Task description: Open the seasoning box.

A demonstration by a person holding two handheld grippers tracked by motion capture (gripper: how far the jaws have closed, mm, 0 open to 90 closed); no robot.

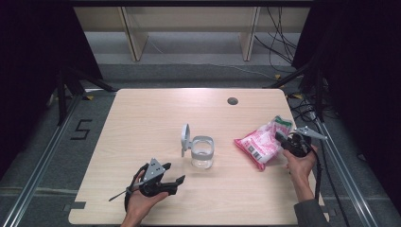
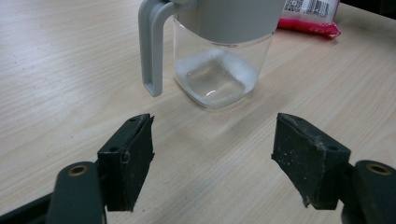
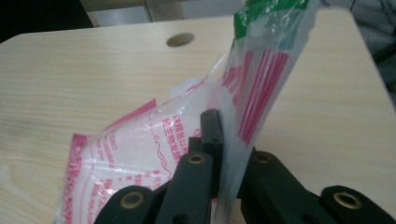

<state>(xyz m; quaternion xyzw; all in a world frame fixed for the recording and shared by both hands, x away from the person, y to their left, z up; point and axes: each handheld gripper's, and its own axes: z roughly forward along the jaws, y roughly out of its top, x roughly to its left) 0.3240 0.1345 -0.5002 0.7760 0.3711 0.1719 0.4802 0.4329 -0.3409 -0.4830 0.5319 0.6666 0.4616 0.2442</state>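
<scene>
A clear glass jar [image 1: 202,153] with a grey collar and an upright flipped-back lid [image 1: 185,137] stands mid-table. In the left gripper view the jar [image 2: 219,70] holds a little white powder at its bottom. My left gripper [image 1: 174,172] rests near the table's front left, open [image 2: 215,126], its jaws wide apart and pointing at the jar with nothing between them. A pink and white plastic bag [image 1: 262,142] with a green top lies right of the jar. My right gripper [image 1: 280,138] is shut on the bag's upper edge [image 3: 224,140], and the bag [image 3: 135,154] drapes left of its jaws.
The light wooden table [image 1: 142,113] has a round cable hole [image 1: 232,100] near its far edge. Black frame rails run along both sides of the table. Cables lie on the floor at the far right.
</scene>
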